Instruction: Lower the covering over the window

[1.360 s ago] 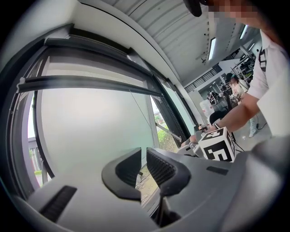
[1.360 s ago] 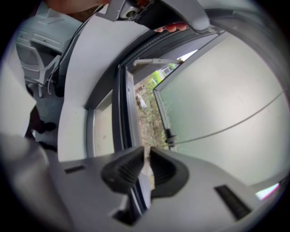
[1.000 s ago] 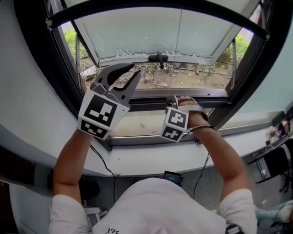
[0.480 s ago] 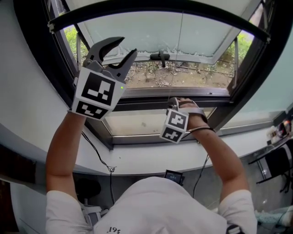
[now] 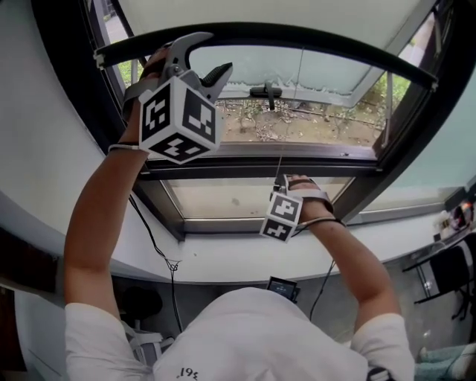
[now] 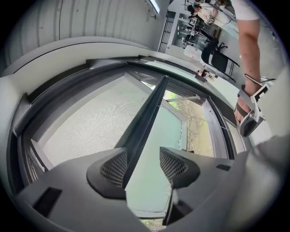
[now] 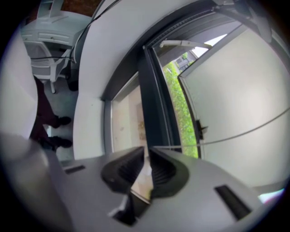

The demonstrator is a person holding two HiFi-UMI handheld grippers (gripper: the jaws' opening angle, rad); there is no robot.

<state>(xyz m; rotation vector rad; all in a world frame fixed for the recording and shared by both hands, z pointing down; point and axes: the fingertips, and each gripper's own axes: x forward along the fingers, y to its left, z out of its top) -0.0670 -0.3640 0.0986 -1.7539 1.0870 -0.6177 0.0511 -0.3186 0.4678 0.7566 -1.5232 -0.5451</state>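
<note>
The left gripper (image 6: pixel 142 162) has its jaws spread wide, having just been opening. In its own view the dark bottom rail (image 6: pixel 145 118) of the blind runs up the frame between the two mesh-faced pads, closer to the left one, and neither pad presses on it. To the left of that rail lies the white mesh roller blind (image 6: pixel 90 118), and to its right is the pale glass of the open sash. In the head view this left gripper (image 5: pixel 210 58) is raised to the upper left of the frame, at the left end of the rail (image 5: pixel 312 36). The right gripper (image 7: pixel 147 156) has its jaws drawn almost together and pinches a thin pull cord (image 7: pixel 226 138) at their tips. The cord leaves the jaws toward the right edge of that view, across the pale pane. In the head view the right gripper (image 5: pixel 283 181) sits at the centre of the frame, low against the dark window frame (image 5: pixel 260 152). The cord (image 5: pixel 290 111) rises from it to the middle of the rail. The blind (image 5: pixel 245 11) fills only the top edge of the head view above the arcing rail. Below the rail the window stands uncovered, with the sash handle (image 5: pixel 268 91), bare ground and greenery showing through. The white sill (image 5: pixel 223 260) curves across beneath the frame.
</note>
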